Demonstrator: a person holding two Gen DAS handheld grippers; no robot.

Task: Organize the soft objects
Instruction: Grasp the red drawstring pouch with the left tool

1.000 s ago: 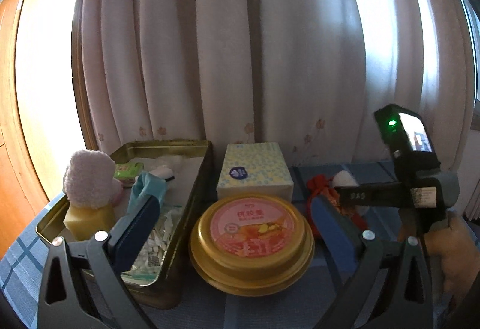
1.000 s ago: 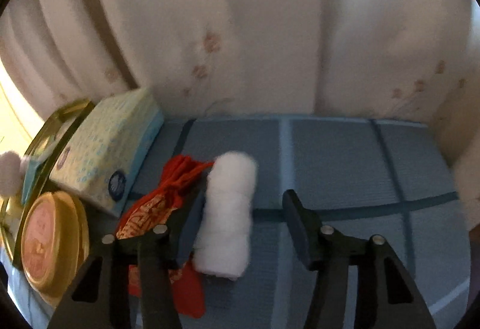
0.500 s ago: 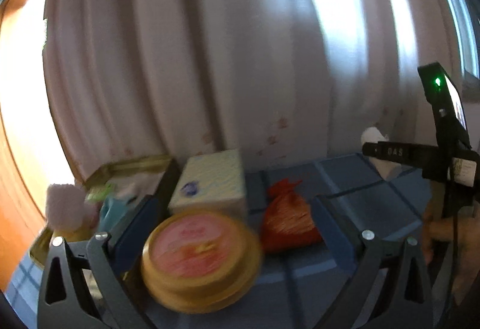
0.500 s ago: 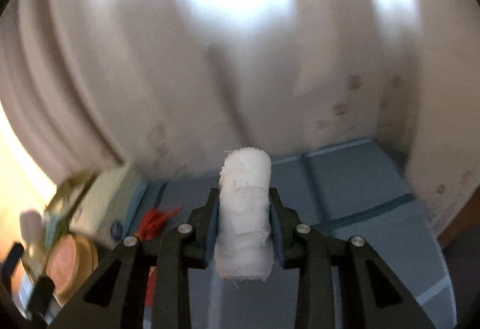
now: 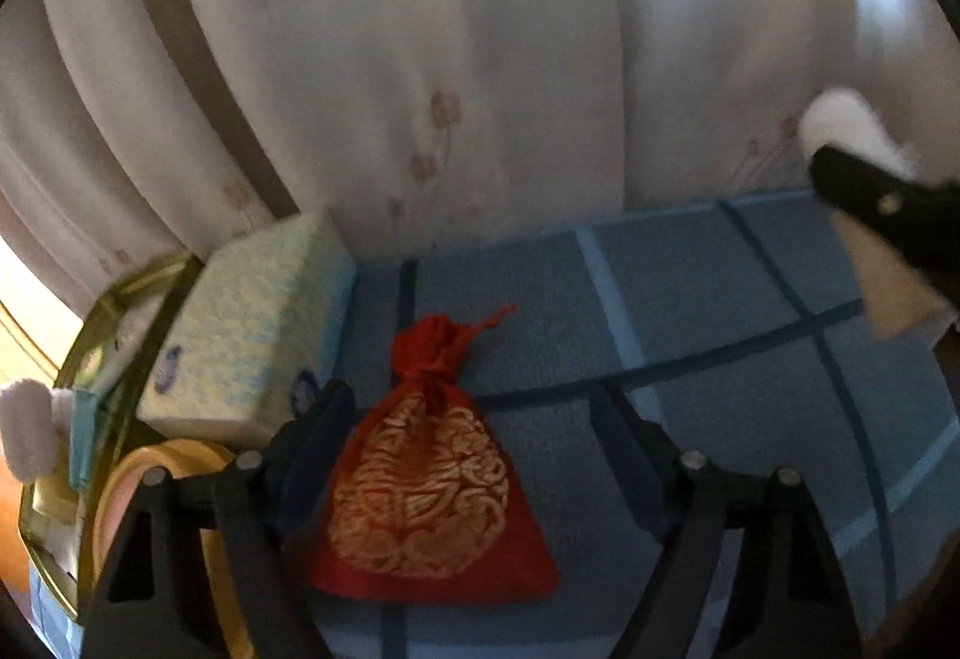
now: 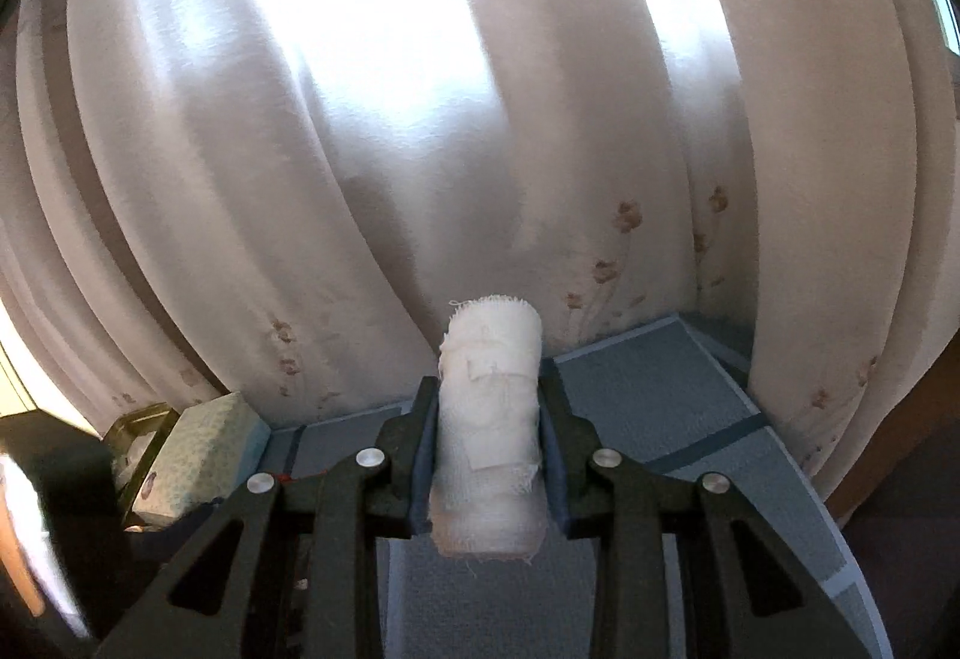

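Since a second ago the right gripper (image 6: 487, 455) has closed on the gauze roll (image 6: 487, 437) and lifted it off the surface (image 6: 648, 419); the left gripper (image 5: 474, 437) has swung right, from facing the round tin to straddling the red pouch (image 5: 429, 473). Roll: white, coarse open weave, frayed threads at both ends, cylinder shape, a loose tab of gauze on its face; it stands roughly upright between the right fingers (image 6: 420, 443), pinched at mid-height on both sides, clear of the cloth, with the pale pleated curtain (image 6: 360, 149) behind. Left fingers (image 5: 312, 437) are spread wide, one on each side of the pouch; the left one is close against its edge, contact not certain. Pouch: satin-like red fabric with gold brocade pattern, drawstring neck gathered and tied, flat and slumped on the surface, lying near the front, just right of the tissue box (image 5: 252, 341). Box: soft pack, pale with small blue-yellow print, rectangular. At far left, the rim of a gold round tin (image 5: 120, 485), and a brass-toned rectangular tin (image 5: 114, 311) with a fluffy white-pink plush (image 5: 27, 437) at its edge. Surface covering is a blue woven cloth with darker and lighter grid lines. In the left view the right gripper shows at upper right, the roll's white end poking above it.
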